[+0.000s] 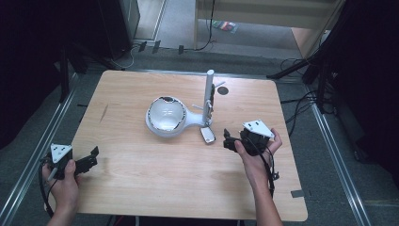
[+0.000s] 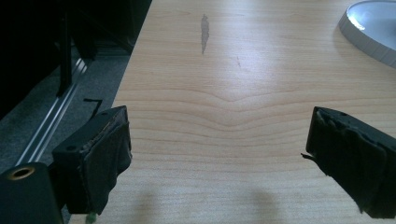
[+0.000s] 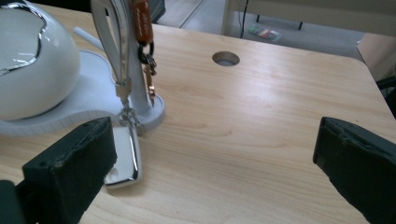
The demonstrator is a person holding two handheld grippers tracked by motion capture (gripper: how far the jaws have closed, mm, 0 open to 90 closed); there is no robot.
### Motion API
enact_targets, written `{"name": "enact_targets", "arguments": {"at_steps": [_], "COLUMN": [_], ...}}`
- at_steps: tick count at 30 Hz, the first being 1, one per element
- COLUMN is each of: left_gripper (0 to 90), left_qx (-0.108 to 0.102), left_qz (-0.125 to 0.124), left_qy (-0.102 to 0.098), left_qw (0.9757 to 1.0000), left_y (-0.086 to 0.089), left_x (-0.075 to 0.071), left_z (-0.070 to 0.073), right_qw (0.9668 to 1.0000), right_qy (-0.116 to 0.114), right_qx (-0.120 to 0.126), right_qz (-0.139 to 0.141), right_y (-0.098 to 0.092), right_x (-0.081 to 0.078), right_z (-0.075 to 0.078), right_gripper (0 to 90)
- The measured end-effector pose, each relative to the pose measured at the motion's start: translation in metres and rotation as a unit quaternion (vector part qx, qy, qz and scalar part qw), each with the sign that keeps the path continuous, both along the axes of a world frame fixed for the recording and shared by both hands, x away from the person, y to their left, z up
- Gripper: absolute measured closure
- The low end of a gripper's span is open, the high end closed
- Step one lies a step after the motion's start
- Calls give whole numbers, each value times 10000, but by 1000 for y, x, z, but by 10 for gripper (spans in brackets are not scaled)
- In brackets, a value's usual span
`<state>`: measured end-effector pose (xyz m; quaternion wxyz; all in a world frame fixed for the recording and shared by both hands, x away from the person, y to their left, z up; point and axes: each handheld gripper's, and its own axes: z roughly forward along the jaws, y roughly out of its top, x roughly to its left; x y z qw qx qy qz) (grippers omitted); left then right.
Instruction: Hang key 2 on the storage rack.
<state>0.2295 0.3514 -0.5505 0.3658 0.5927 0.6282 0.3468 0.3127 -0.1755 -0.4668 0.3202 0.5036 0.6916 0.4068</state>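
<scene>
Pale wood counter stands on grey floor, dark at both frame edges. At centre sits a white stand with a mirrored dome and upright post; keys hang from the post. A silver key fob lies at its base, just left of the right tool, jaws wide, nothing between. Lower left, the left tool rests wide open and empty.

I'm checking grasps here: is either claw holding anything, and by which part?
Nothing is held. The right claw stands open beside the silver key fob without touching it; the left claw is open over bare table.
</scene>
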Motion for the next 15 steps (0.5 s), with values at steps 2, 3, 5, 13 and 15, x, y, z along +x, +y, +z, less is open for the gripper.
{"name": "enact_targets", "arguments": {"at_steps": [2, 3, 5, 13, 15], "left_gripper": [70, 70, 70, 70, 70], "left_qx": [1, 0, 4, 30, 44], "left_qz": [2, 1, 0, 14, 24], "left_qy": [-1, 0, 1, 8, 7], "left_qw": [10000, 10000, 10000, 10000, 10000], "left_y": [0, 0, 0, -1, -1], "left_x": [0, 0, 0, 0, 0], "left_z": [0, 0, 0, 0, 0], "right_qw": [10000, 10000, 9999, 9997, 9996], "right_qy": [27, 51, 72, 139, 175], "right_qx": [-13, -8, -37, -24, -10], "right_qz": [-29, -45, -63, -187, -208], "right_y": [-4, -5, -10, -26, -30], "right_x": [-1, -2, -3, -10, -13], "right_z": [-4, -5, -8, -15, -18], "right_gripper": [0, 0, 0, 0, 0]}}
